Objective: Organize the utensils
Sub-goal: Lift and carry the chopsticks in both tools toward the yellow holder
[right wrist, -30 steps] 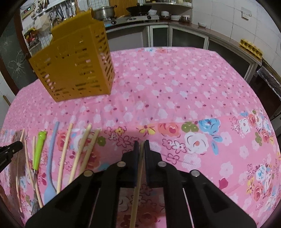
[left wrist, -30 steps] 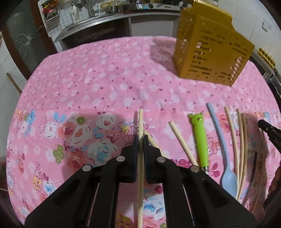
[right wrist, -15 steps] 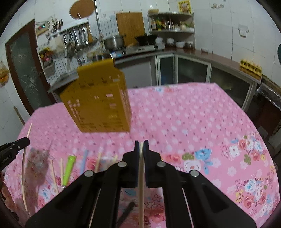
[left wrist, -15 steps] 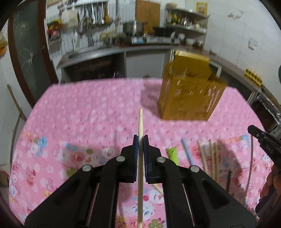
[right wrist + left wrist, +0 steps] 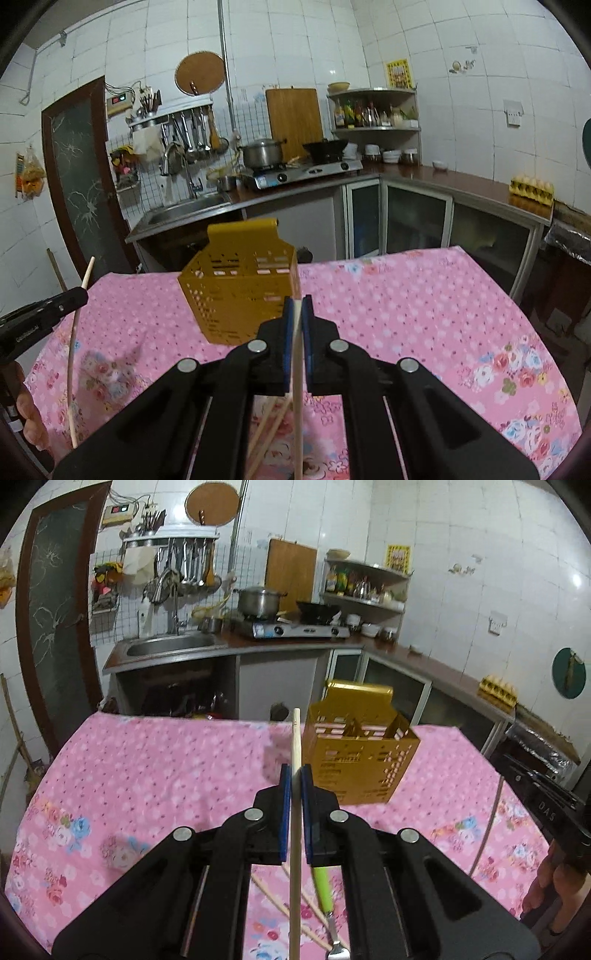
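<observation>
My left hand-held gripper is clenched on a chopstick, its tip poking out ahead of the fingers, just left of the yellow basket. My right hand-held gripper grasps another chopstick above the pink worktop.

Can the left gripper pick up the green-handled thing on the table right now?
Probably not yet. The left gripper is shut on a chopstick, raised above the table, so the green-handled utensil below would have to wait.
</observation>
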Demonstrator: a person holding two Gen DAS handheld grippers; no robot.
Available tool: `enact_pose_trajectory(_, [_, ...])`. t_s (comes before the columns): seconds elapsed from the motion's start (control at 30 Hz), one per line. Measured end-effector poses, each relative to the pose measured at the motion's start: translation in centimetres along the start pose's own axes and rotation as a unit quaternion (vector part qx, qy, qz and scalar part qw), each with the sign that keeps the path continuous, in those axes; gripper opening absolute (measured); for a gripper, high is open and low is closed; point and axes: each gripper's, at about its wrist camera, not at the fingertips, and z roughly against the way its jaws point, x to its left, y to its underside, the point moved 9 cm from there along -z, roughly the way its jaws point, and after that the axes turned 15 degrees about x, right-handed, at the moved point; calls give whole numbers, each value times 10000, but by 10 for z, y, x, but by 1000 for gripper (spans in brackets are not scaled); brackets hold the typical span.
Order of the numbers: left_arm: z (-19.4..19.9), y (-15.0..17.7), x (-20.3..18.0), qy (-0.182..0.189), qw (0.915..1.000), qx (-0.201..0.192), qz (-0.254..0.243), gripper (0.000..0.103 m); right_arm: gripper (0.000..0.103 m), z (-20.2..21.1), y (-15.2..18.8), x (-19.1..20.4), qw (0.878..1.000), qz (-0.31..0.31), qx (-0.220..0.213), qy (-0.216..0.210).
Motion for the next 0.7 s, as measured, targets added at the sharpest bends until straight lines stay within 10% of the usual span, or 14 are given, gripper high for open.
enact_pose_trajectory(0.7, [-18, -42, -8, 291, 9990, -331, 97, 5, 5, 2, -44, 12, 9989, 196, -426, -1])
